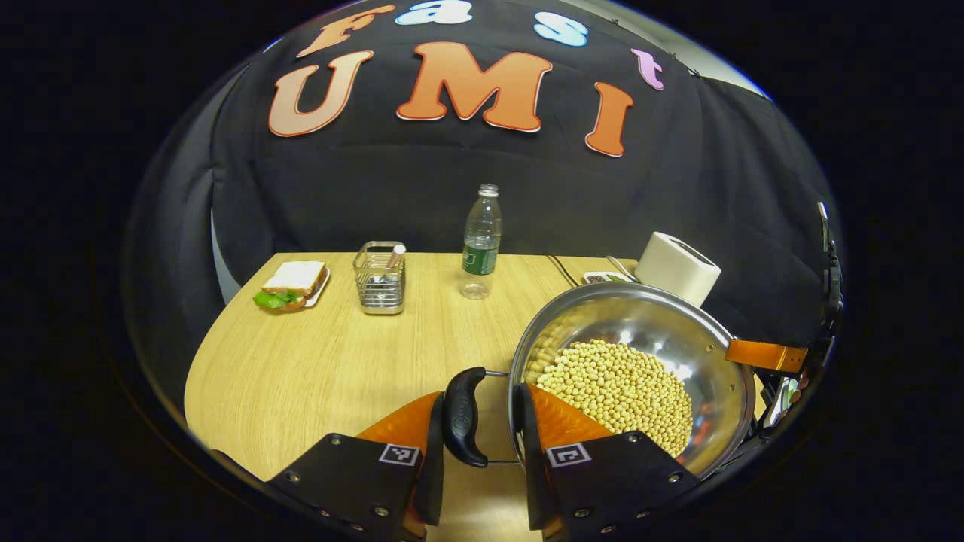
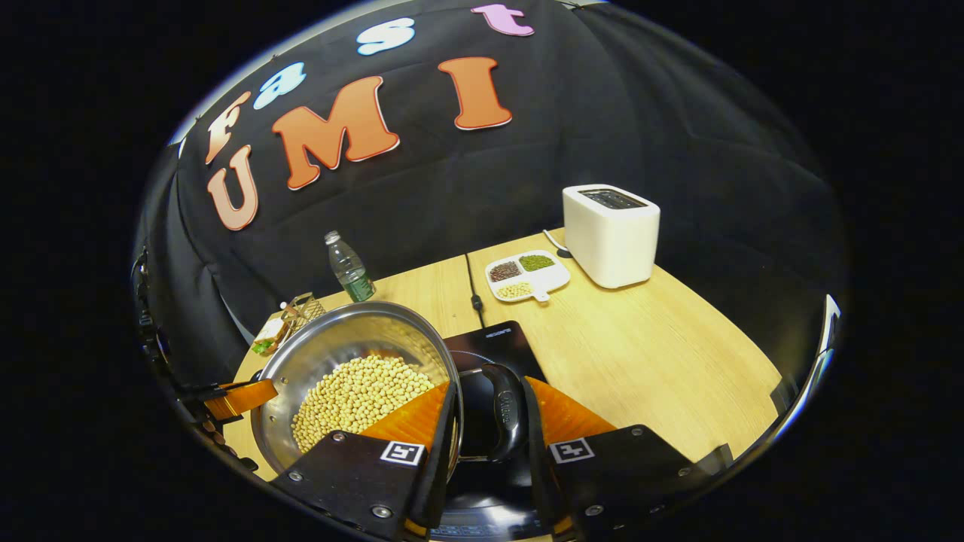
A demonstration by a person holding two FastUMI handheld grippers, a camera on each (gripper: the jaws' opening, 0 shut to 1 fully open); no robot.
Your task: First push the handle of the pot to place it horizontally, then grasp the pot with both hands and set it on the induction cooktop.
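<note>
Start at the far left of the left gripper view: a sandwich (image 1: 292, 284), a wire caddy (image 1: 379, 277) and a bottle (image 1: 480, 242) stand well clear at the back of the table (image 1: 316, 369), so they are no threat.

Your left gripper (image 1: 477, 429) has its fingers around the pot's near handle (image 1: 461, 415). One finger sits inside the rim against the pot (image 1: 640, 354), the other outside the handle. A gap seems to remain beside the handle, so I cannot tell whether you are truly clamped on it. If not, the handle can swivel or slip as the load comes on.

The pot is full of beans (image 1: 617, 388) and looks lifted and tilted. The beans lie heaped toward one side. Tip it further and they spill over the rim.

In the right gripper view, your right gripper (image 2: 489, 421) straddles the other handle (image 2: 506, 410), fingers close on either side of it. Again the press on both sides is unclear.

Below that handle lies the cooktop (image 2: 486, 342), so the pot hangs partly over it. If one hand drops faster than the other, the pot lands on its edge and may skid.

Further right, the tray (image 2: 527, 275) and toaster (image 2: 610, 235) sit beyond the cooktop. The cord (image 2: 473, 290) runs to the cooktop's back edge, and a far overshoot could snag it.
</note>
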